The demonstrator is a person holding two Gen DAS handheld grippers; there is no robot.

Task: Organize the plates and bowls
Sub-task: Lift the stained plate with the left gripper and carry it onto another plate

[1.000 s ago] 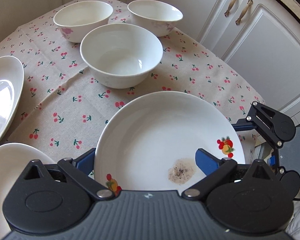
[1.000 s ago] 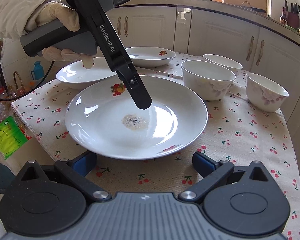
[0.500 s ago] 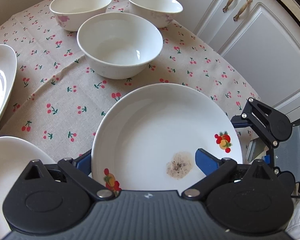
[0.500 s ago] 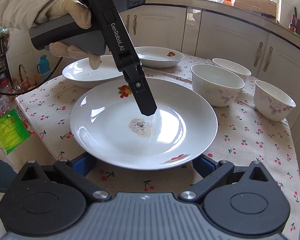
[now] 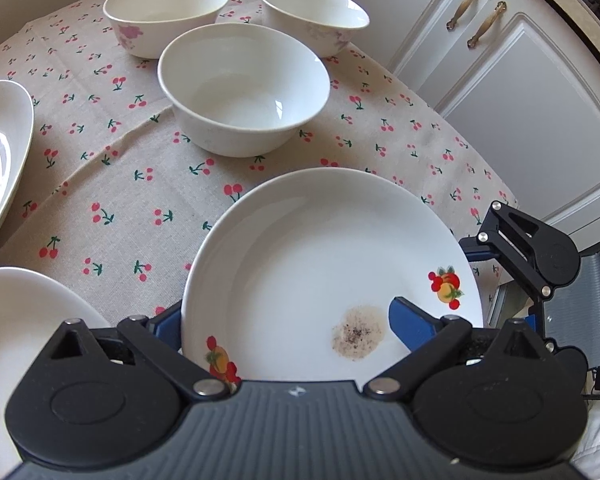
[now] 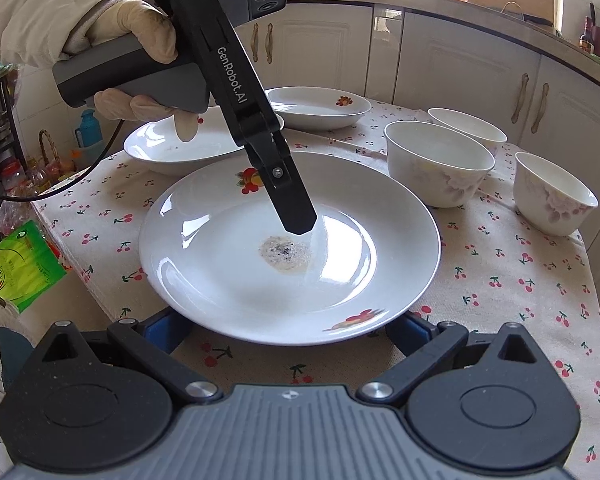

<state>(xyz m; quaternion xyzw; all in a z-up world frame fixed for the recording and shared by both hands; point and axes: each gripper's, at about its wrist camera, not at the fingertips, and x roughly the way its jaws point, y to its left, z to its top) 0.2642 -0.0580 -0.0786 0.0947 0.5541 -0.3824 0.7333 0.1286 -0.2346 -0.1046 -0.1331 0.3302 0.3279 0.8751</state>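
Observation:
A white plate with fruit decals and a brown speckled stain lies on the cherry-print tablecloth. My left gripper is open and straddles the plate's rim: one blue finger is over the plate by the stain, the other is hidden behind the rim. In the right wrist view a gloved hand holds this gripper. My right gripper is open at the plate's opposite rim, and that rim covers both fingertips. Three white bowls stand beyond.
Two more white plates lie on the table's far side in the right wrist view, one close behind the stained plate. Bowls stand to its right. White cabinets flank the table. A green packet lies below the table's edge.
My right gripper has moved in toward the plate, whose near rim now overlaps its fingertips. The left gripper has shifted only slightly. The plate stays where it was on the cloth.

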